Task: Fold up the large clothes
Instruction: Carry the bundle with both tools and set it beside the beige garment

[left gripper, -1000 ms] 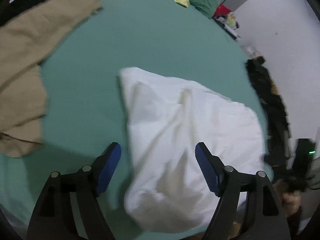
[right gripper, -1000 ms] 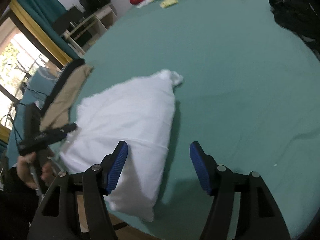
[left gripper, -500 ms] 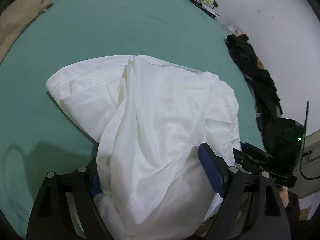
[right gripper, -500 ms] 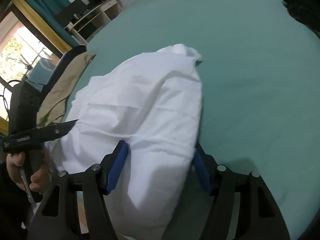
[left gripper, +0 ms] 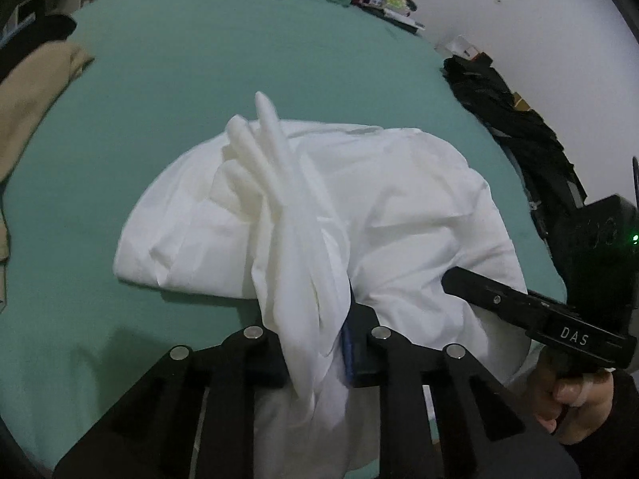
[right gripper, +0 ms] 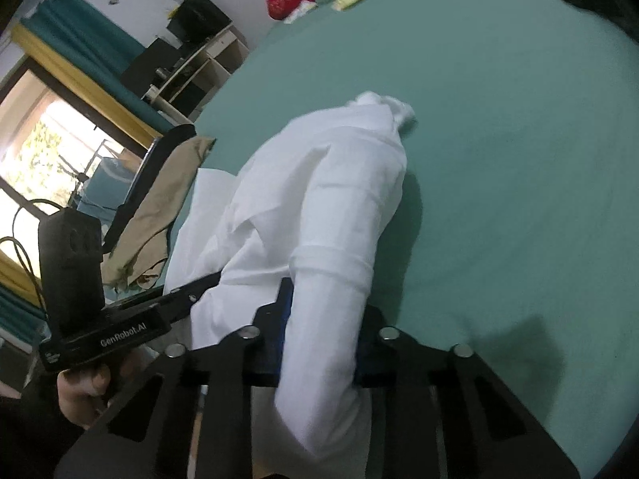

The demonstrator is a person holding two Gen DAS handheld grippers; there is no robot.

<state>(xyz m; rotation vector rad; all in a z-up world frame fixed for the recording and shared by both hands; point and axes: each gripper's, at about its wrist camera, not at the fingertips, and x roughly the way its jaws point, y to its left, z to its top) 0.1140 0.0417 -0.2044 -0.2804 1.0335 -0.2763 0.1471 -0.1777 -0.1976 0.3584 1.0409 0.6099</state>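
One crumpled white cotton garment (left gripper: 383, 215) lies bunched on the teal bed sheet (left gripper: 223, 64) just ahead of both tongs, a bunched ridge of cloth rising off it. Left gripper (left gripper: 315, 343) and right gripper (right gripper: 319, 343) have just closed, each pinching a gather of its near hem at the bed edge. Open sheet beyond and right of the right tongs; one tan garment (left gripper: 28, 92) left, one black garment (left gripper: 515, 127) right.

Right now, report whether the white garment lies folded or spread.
Neither: the white garment lies bunched on the green bed, both near corners pinched up.
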